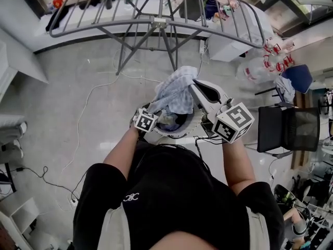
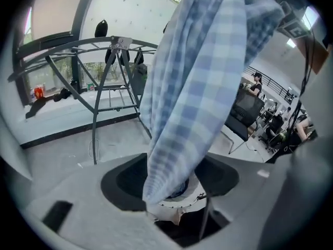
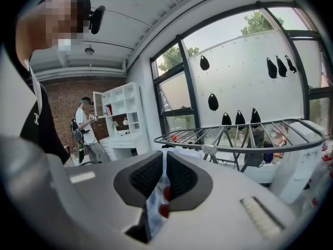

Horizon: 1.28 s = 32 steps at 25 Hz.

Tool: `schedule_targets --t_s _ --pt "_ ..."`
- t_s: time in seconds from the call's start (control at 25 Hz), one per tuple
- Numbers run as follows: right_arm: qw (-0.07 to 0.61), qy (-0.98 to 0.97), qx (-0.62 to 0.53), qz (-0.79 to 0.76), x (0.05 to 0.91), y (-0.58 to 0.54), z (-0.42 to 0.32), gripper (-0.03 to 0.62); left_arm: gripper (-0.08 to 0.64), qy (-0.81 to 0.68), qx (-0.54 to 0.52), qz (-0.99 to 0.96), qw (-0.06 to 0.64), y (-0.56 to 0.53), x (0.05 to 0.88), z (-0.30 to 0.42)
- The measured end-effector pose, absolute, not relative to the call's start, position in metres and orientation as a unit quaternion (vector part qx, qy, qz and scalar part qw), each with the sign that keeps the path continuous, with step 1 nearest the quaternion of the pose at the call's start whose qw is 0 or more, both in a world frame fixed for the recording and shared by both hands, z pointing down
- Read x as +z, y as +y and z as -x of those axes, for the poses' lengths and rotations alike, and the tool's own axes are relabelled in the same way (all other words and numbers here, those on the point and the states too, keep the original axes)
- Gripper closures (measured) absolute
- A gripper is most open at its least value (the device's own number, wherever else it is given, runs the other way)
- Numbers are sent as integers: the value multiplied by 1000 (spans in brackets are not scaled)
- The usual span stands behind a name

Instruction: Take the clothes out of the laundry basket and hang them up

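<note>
Fabric of limp blue-and-white check (image 2: 197, 87), pinched in the closed right gripper (image 3: 164, 172), hangs between the left gripper's (image 2: 171, 185) parted jaws.

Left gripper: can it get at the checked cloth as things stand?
Probably yes. The checked cloth hangs between the open jaws of the left gripper, nothing in the way; the right gripper, shut on it, holds it up.

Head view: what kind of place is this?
Probably an office or lab set up for laundry work, not a home. A folding drying rack stands on a bare floor with loose cables, next to a mesh office chair.
</note>
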State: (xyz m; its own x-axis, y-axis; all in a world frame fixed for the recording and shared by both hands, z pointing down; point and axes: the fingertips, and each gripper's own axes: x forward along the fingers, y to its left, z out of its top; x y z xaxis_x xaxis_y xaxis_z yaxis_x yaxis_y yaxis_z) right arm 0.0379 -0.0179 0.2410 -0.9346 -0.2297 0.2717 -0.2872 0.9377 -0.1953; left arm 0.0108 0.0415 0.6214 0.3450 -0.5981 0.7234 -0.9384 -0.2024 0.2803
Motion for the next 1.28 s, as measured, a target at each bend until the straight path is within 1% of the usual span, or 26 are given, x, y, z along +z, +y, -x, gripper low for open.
schedule_targets --t_s 0.08,0.12,0.16,0.2,0.24,0.44,0.72,1.12,1.28 --pt "119 -978 117 -128 236 -15 -37 555 279 -520 232 -740 358 35 619 -13" --pt "118 -978 116 -128 234 -14 -37 555 295 -521 234 -740 354 33 619 -13" --pt "118 -978 114 -130 233 -15 -38 555 362 -525 240 -739 349 32 619 -12" --pt "119 -977 112 -134 232 -16 -39 555 464 -530 245 -736 342 32 618 -9" --pt "119 -977 110 -139 231 -18 -41 555 537 -535 250 -735 335 32 618 -6" --pt "117 -972 114 -166 235 -29 -53 555 535 -551 244 -727 329 43 612 22" --pt "108 -969 130 -182 244 -43 -56 555 535 -614 227 -691 308 70 571 107" --pt "99 -970 144 -171 252 -54 -32 555 532 -709 276 -624 180 114 468 227" --pt "109 -973 129 -160 252 -53 -12 555 532 -748 277 -586 142 128 423 267"
